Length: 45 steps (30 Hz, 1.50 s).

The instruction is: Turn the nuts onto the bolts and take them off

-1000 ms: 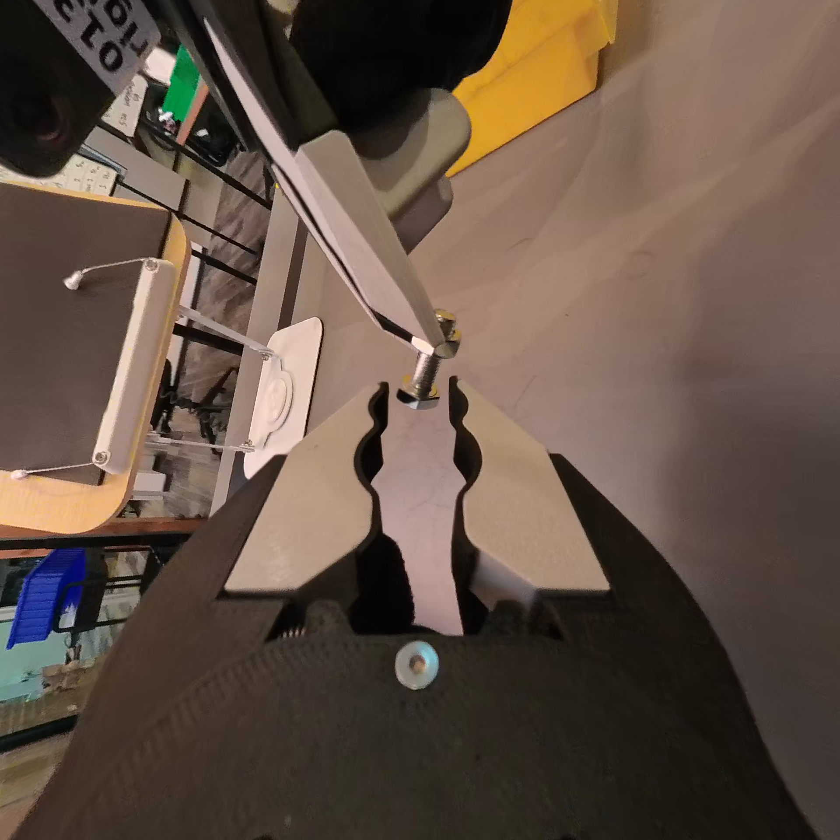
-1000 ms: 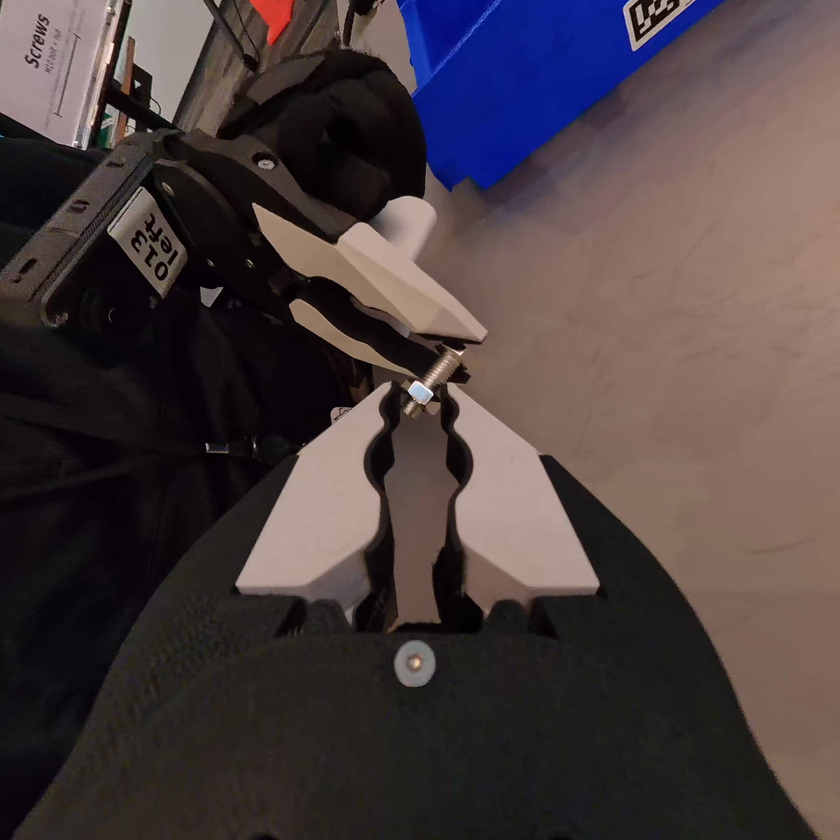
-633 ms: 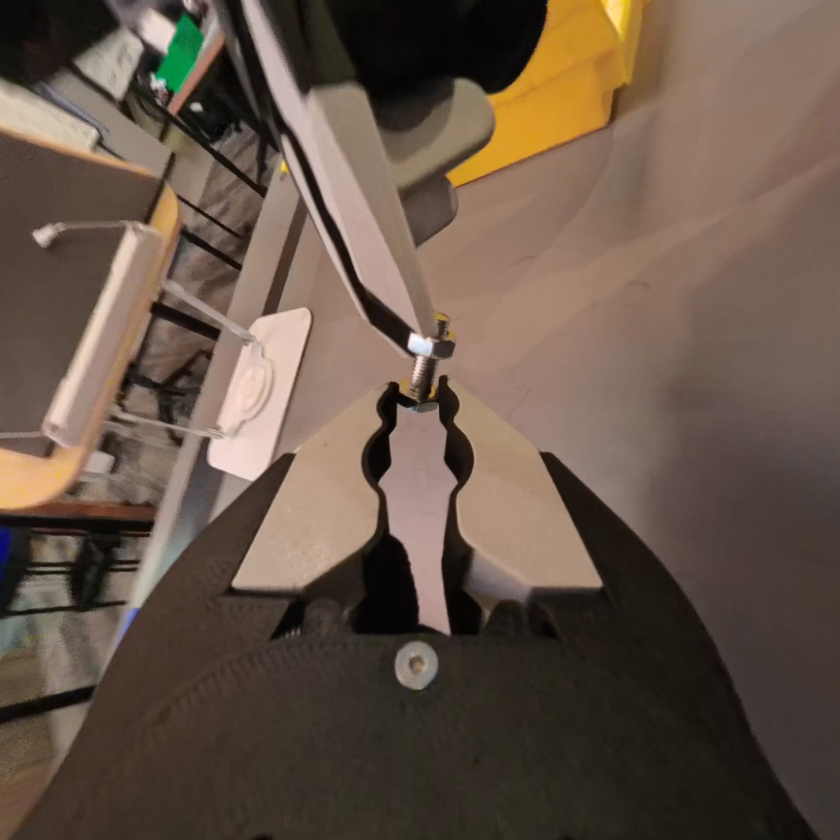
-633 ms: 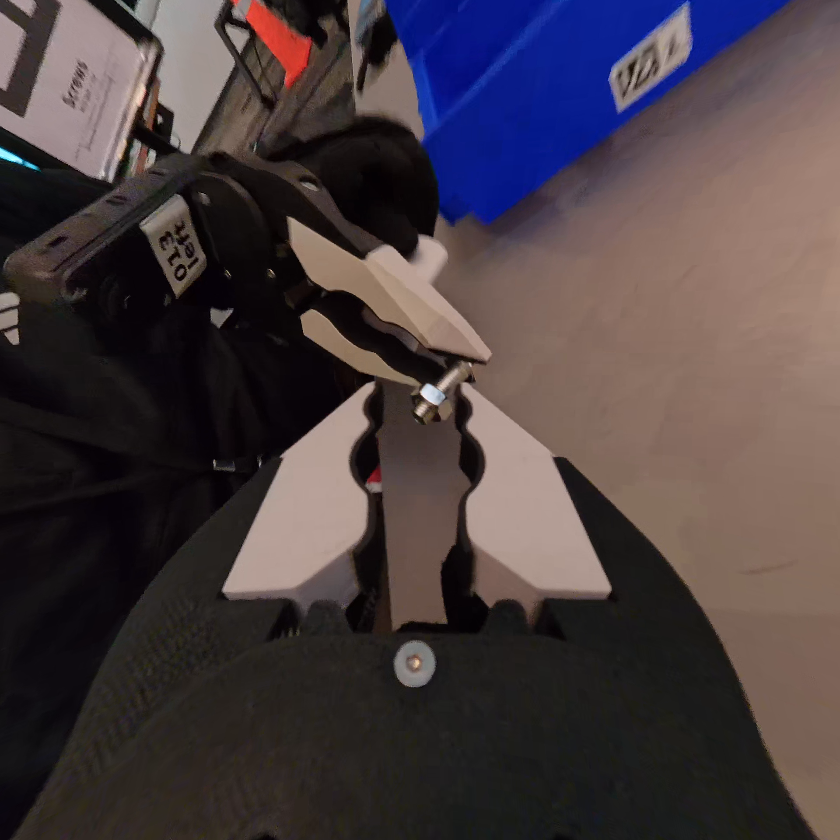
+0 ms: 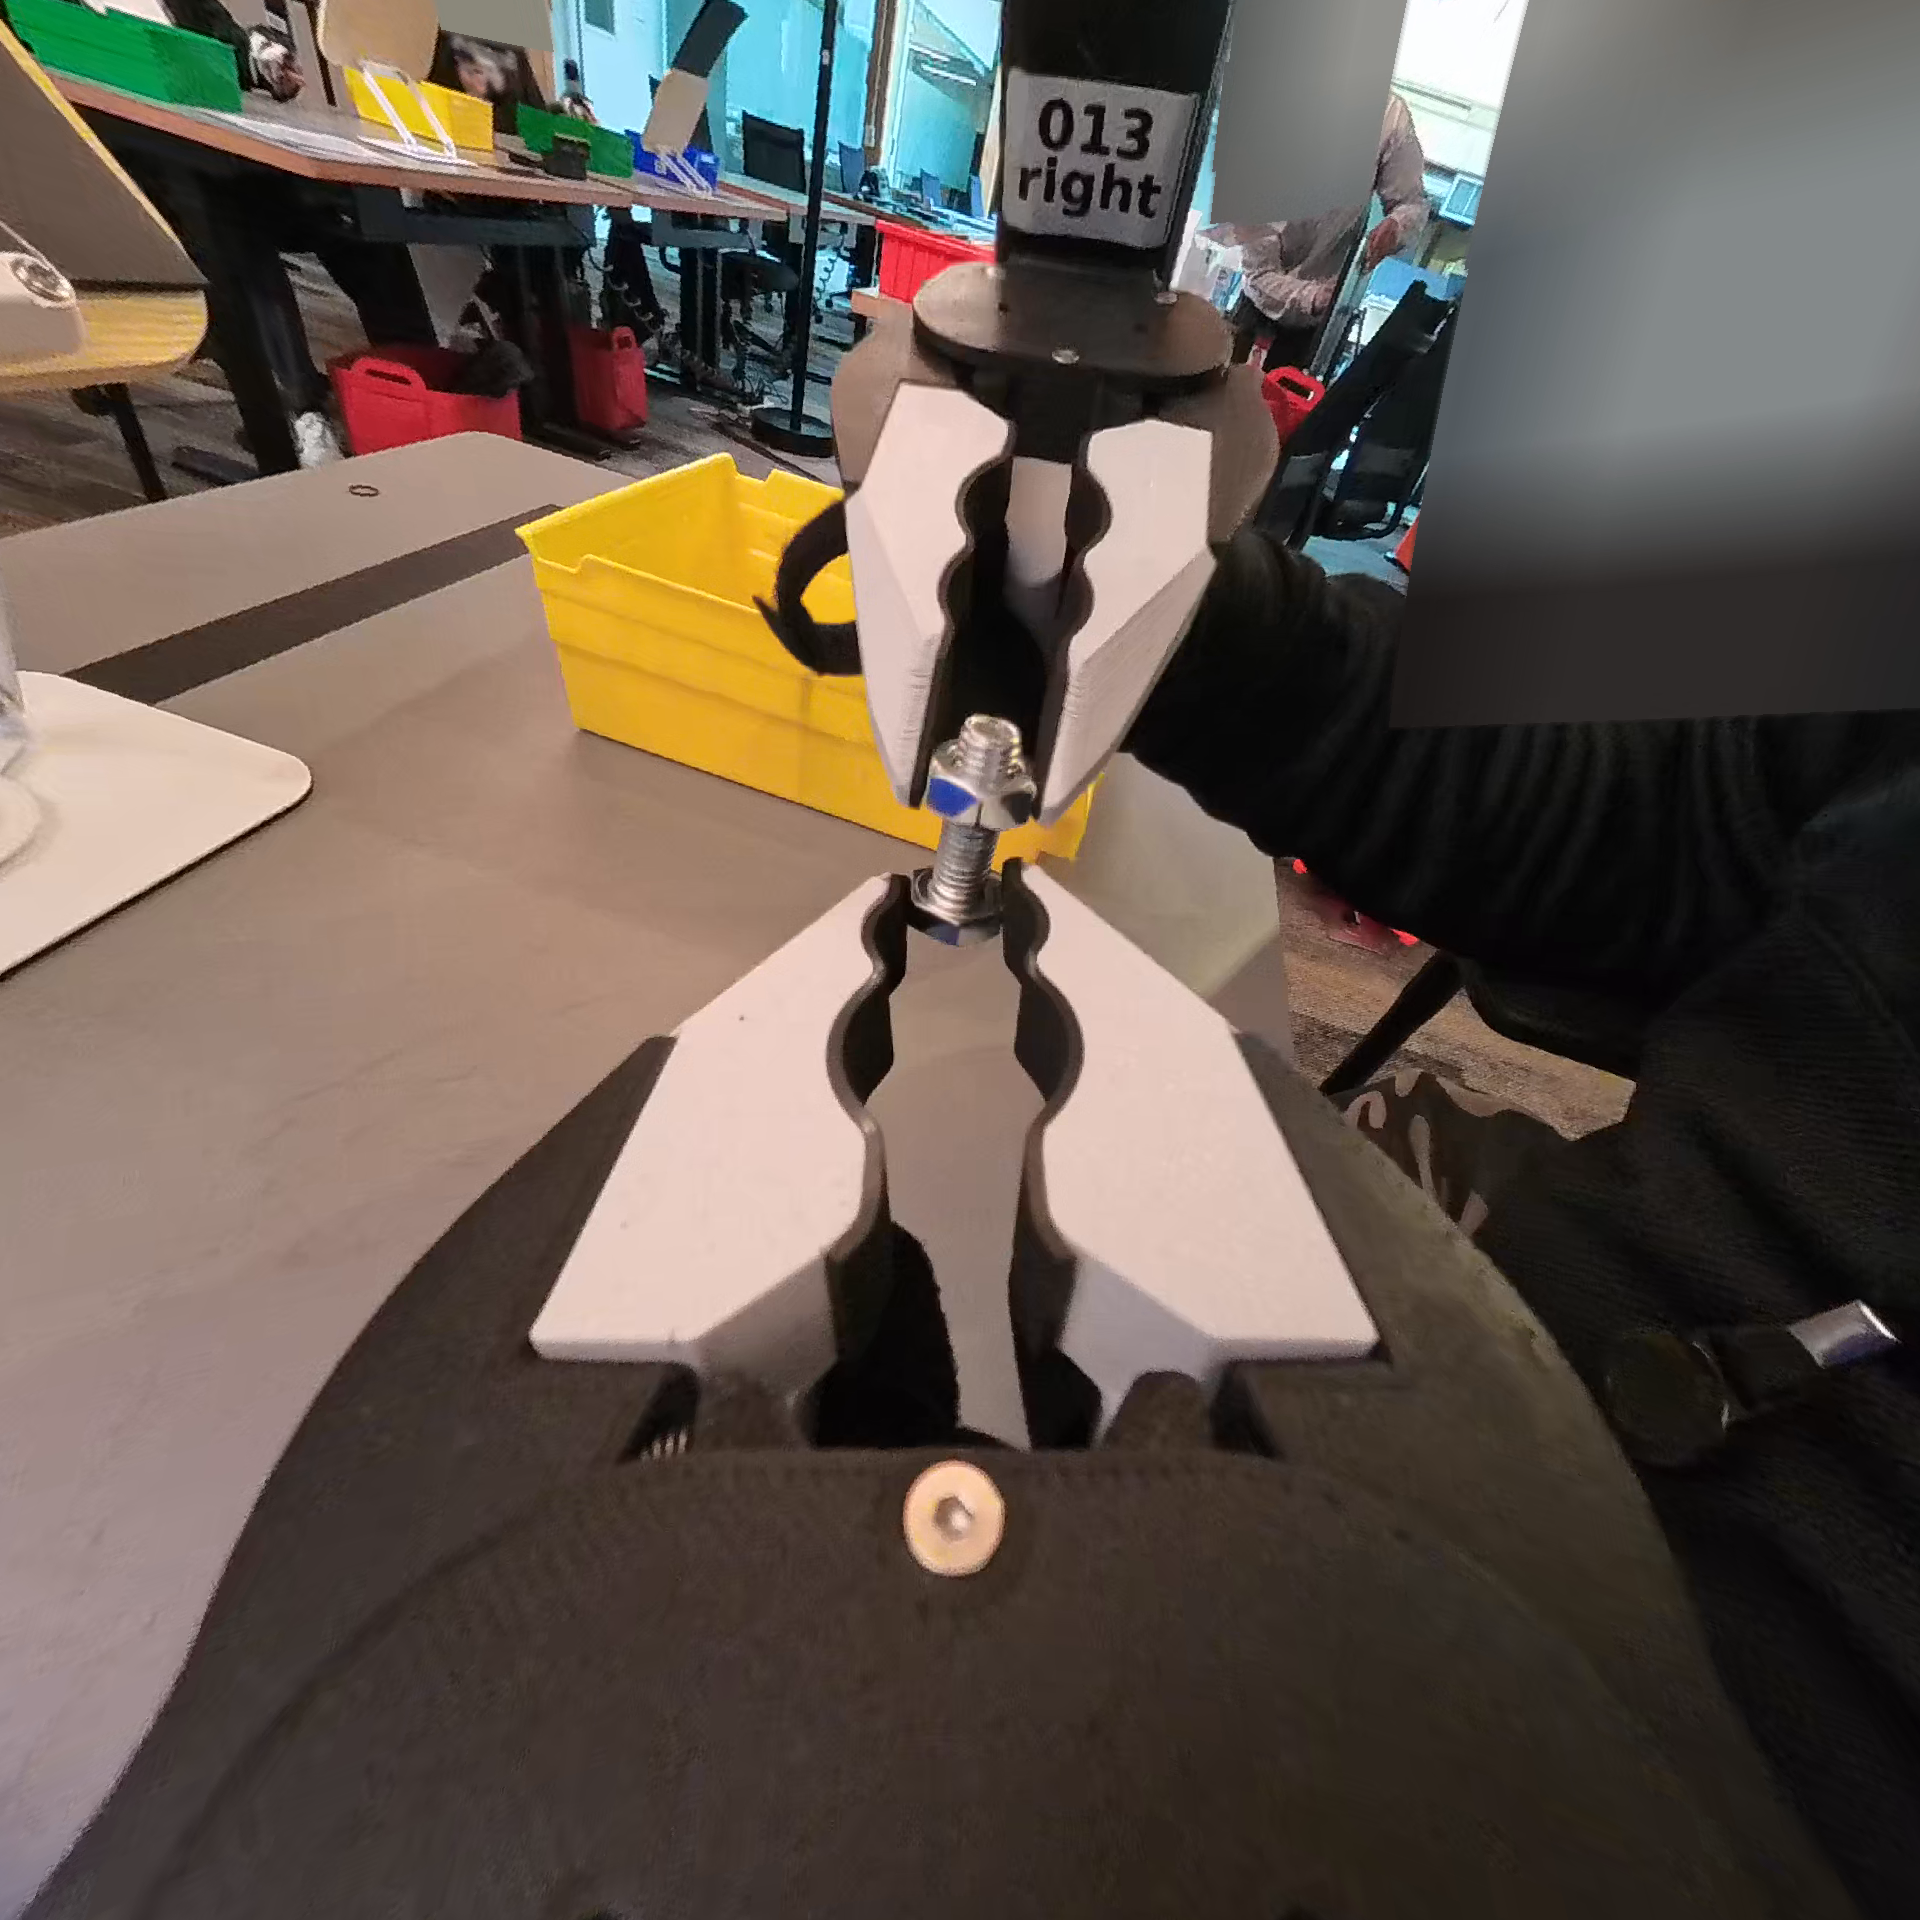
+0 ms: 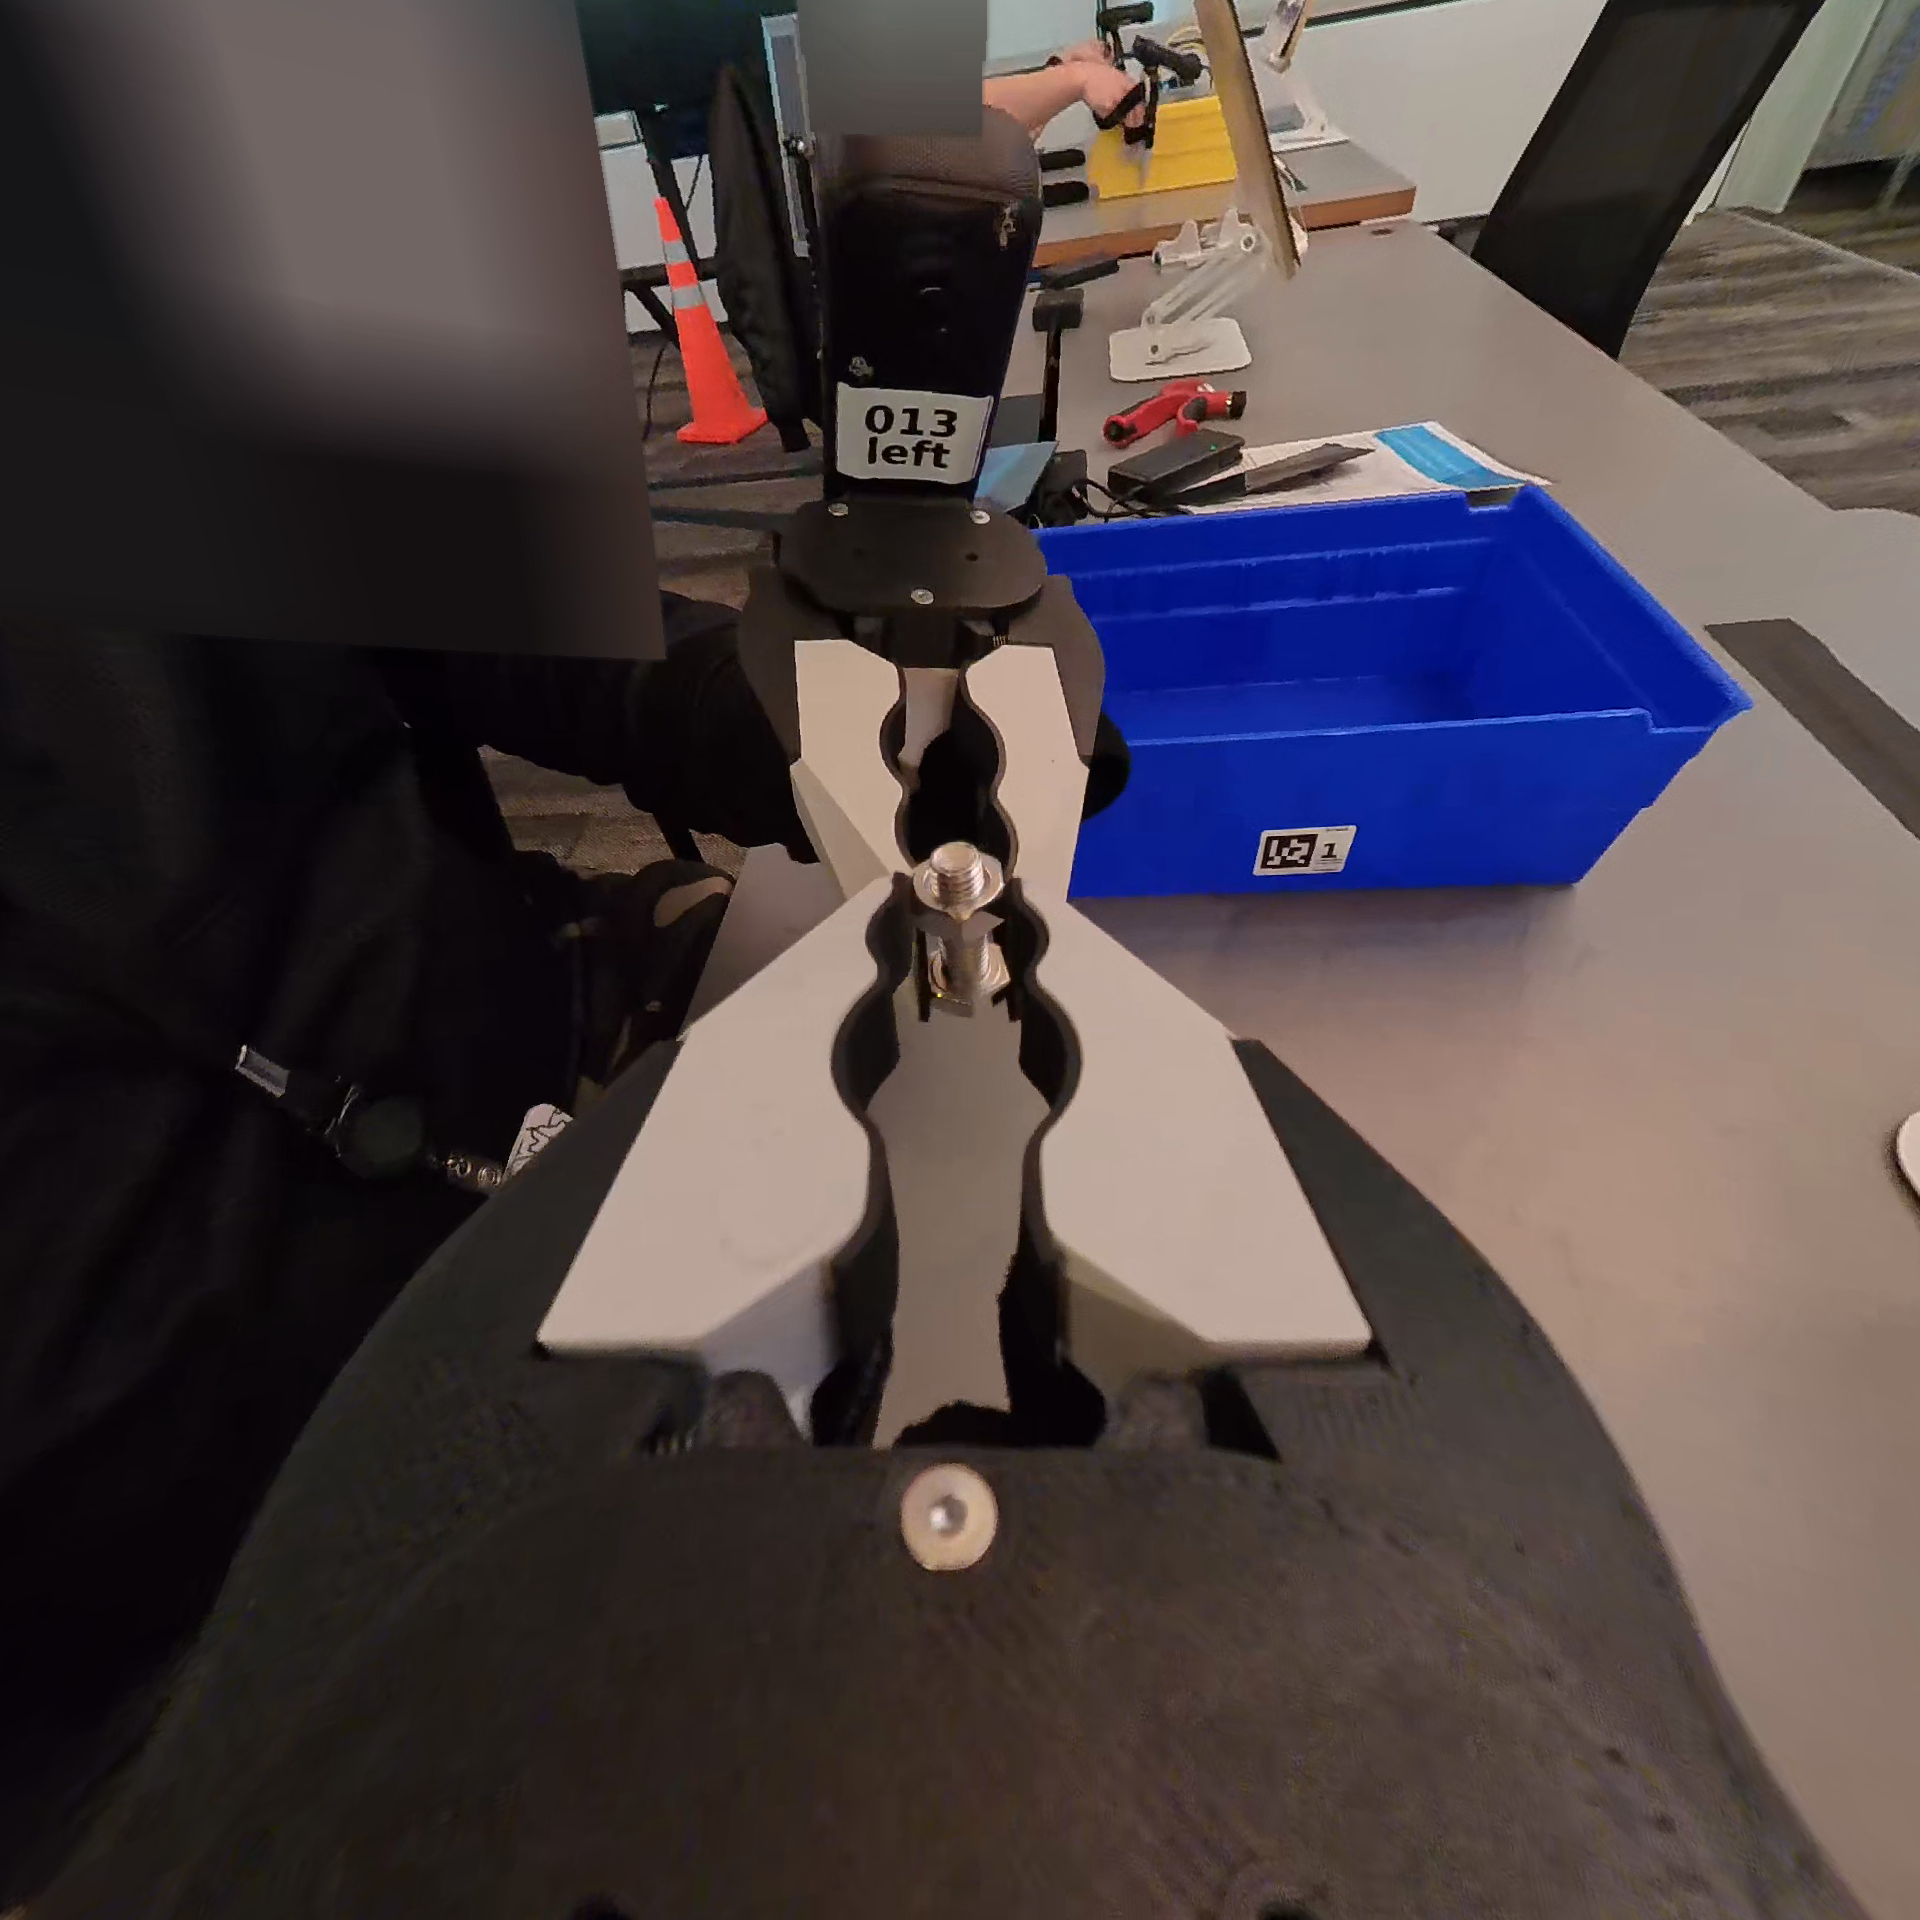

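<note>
Left wrist view: the left gripper pinches the head of a bolt at its fingertips; opposite, the right gripper clamps the nut near the bolt's threaded end, above a grey table.

Right wrist view: the same nut sits clamped between the right fingertips. Both parts look small, rigid, light and slick; the hexagon flats seem the best hold.

Each wrist camera looked close along its own fingers, facing the other head-on. Both shared the bolt between the tips; left saw the yellow bin, right the blue bin.
</note>
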Each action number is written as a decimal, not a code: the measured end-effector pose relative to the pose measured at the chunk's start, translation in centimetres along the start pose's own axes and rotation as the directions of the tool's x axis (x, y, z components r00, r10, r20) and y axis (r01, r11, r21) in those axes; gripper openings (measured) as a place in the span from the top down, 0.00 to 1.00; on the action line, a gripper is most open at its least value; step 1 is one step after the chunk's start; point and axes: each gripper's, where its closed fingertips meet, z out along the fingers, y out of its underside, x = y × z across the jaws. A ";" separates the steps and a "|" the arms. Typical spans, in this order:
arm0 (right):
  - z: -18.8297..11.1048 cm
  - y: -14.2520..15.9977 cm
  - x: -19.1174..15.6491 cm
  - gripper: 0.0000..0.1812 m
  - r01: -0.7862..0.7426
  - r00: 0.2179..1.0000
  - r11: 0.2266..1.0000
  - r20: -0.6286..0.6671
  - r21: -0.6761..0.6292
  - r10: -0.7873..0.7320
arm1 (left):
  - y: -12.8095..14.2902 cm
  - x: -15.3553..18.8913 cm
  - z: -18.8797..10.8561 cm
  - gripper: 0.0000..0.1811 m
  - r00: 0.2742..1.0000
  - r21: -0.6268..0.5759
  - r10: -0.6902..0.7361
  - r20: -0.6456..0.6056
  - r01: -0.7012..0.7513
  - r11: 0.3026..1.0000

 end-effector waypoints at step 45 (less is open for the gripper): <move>0.5 -3.4 1.5 0.70 -0.067 0.993 0.978 -0.081 0.197 0.085 | -2.3 0.6 -1.3 0.91 0.992 0.113 0.116 0.044 -0.120 0.986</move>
